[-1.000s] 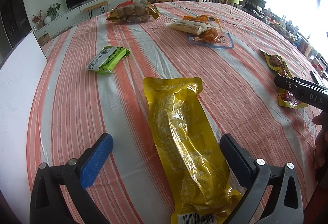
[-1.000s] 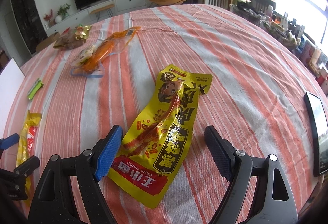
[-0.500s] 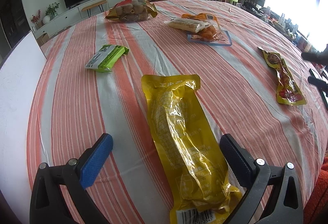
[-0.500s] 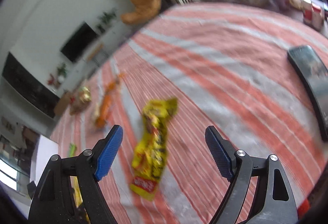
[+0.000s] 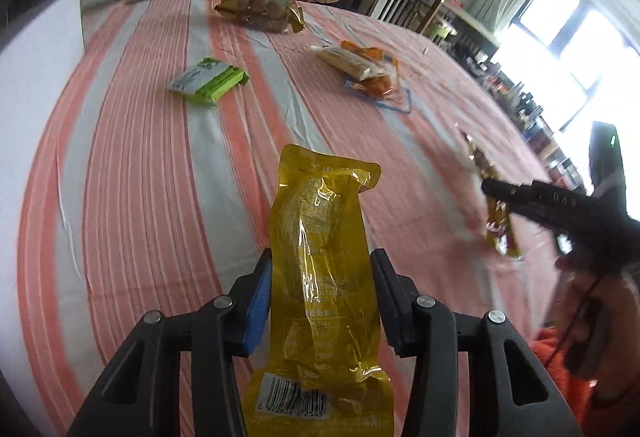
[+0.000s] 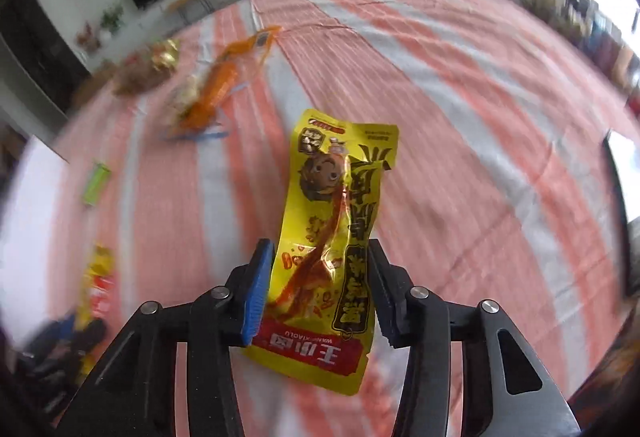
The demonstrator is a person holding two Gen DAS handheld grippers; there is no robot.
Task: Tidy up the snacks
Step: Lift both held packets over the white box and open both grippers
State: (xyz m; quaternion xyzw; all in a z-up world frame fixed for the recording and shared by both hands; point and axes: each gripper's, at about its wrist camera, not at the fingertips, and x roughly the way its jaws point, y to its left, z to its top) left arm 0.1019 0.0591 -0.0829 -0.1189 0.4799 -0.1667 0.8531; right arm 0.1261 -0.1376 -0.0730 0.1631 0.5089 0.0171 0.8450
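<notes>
The left gripper (image 5: pixel 320 289) is clamped on a long yellow corn pouch (image 5: pixel 320 277), pads pressed to both of its edges; the pouch is lifted off the striped tablecloth (image 5: pixel 140 177), barcode end nearest the camera. The right gripper (image 6: pixel 320 285) is likewise closed on a yellow spicy-strip packet (image 6: pixel 336 237), held above the cloth with its red band nearest the camera.

Taking the corn pouch as the landmark: beyond it and to the left lies a green snack bar (image 5: pixel 206 81); further beyond sits a clear bag of brown round snacks (image 5: pixel 256 11); beyond and to the right, an orange snack bag (image 5: pixel 368 73) rests on a blue-edged sleeve. To its right the other gripper's black body crosses in front of the strip packet, hiding part of it. A white board (image 5: pixel 36 77) lies at the far left, and a dark phone (image 6: pixel 624 205) sits at the cloth's right edge in the right wrist view — nothing touches the pouch but the pads.

Readable writing: the strip packet's red band shows "WANGXIAOLU" under 3 large Chinese characters, beside a cartoon boy's face; the corn pouch's print is too faint to read, barcode digits partly legible
</notes>
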